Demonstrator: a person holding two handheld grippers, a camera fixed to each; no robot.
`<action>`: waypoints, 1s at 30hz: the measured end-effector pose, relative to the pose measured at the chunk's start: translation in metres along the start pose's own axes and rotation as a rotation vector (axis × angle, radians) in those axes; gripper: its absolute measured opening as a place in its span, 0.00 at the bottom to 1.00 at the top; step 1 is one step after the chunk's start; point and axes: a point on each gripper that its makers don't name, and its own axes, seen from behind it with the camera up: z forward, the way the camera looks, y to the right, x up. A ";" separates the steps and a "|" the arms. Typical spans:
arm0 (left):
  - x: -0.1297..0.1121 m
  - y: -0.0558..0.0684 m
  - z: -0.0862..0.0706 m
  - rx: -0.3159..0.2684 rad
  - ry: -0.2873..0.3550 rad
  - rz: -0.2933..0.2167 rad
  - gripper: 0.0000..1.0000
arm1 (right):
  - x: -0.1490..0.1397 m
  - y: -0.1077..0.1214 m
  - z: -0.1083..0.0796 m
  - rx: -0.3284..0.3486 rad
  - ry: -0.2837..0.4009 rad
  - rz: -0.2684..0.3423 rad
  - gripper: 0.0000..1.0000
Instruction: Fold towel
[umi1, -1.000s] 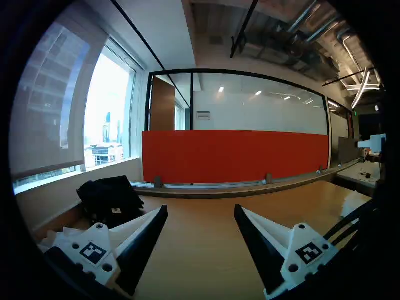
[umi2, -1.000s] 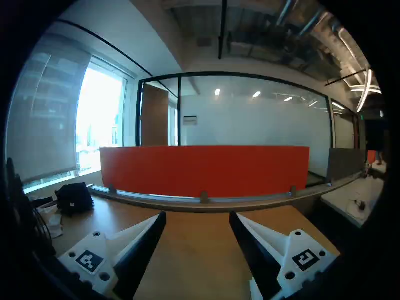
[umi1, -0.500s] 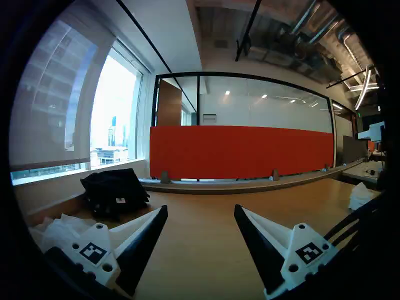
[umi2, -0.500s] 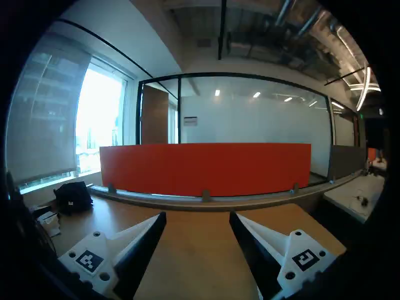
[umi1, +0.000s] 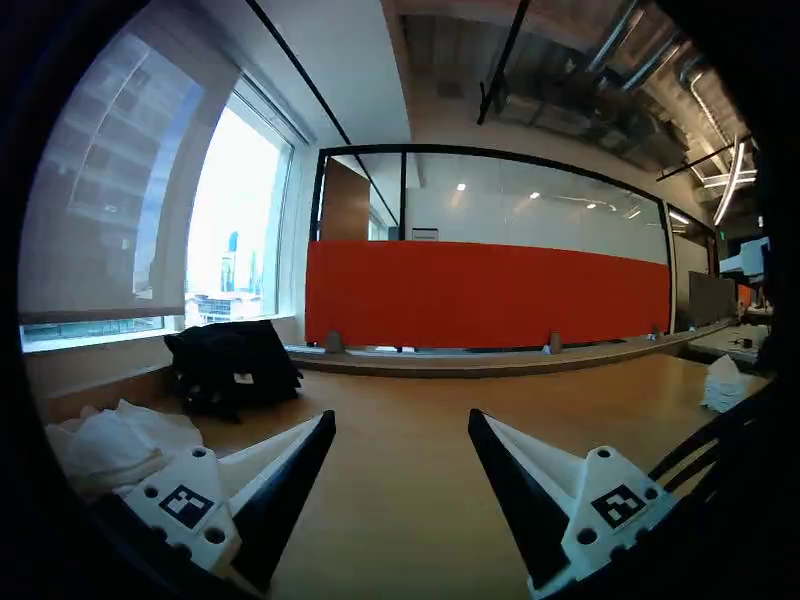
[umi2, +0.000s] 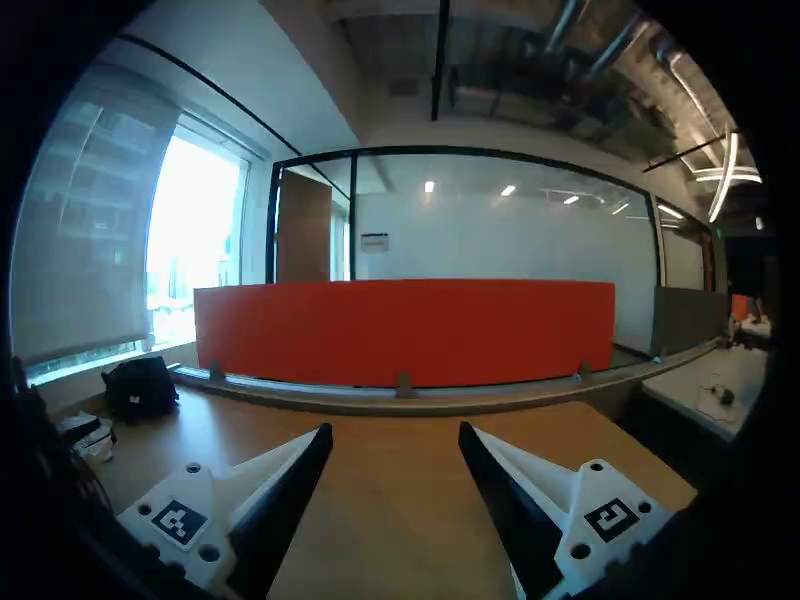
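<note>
My left gripper (umi1: 401, 425) hangs open above the wooden table (umi1: 400, 470), nothing between its fingers. A crumpled white cloth (umi1: 120, 445) lies at the table's left, just beyond the left finger. A smaller white cloth (umi1: 722, 383) sits at the far right of the left gripper view. My right gripper (umi2: 395, 437) is open too, held over bare wood (umi2: 390, 500). A bit of white cloth (umi2: 90, 440) shows at the left edge of the right gripper view.
A black bag (umi1: 232, 365) rests on the table near the window, also seen as the black bag (umi2: 140, 388). An orange divider panel (umi1: 485, 295) runs along the table's far edge. Another desk (umi2: 715, 385) stands to the right.
Both views have tilted slightly downward, so the divider and bag sit higher in frame. More of the white cloth at the left has come into the left gripper view. Both grippers stay open.
</note>
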 end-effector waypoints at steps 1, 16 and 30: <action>-0.001 -0.001 0.000 0.003 0.001 -0.003 0.99 | 0.000 0.000 0.000 0.000 -0.001 0.000 0.98; -0.007 -0.003 0.001 0.010 -0.011 0.018 0.99 | 0.001 -0.004 -0.001 -0.003 0.004 -0.002 0.98; -0.010 0.001 0.000 0.014 -0.015 0.038 0.99 | 0.000 0.004 -0.001 -0.002 0.020 0.006 0.98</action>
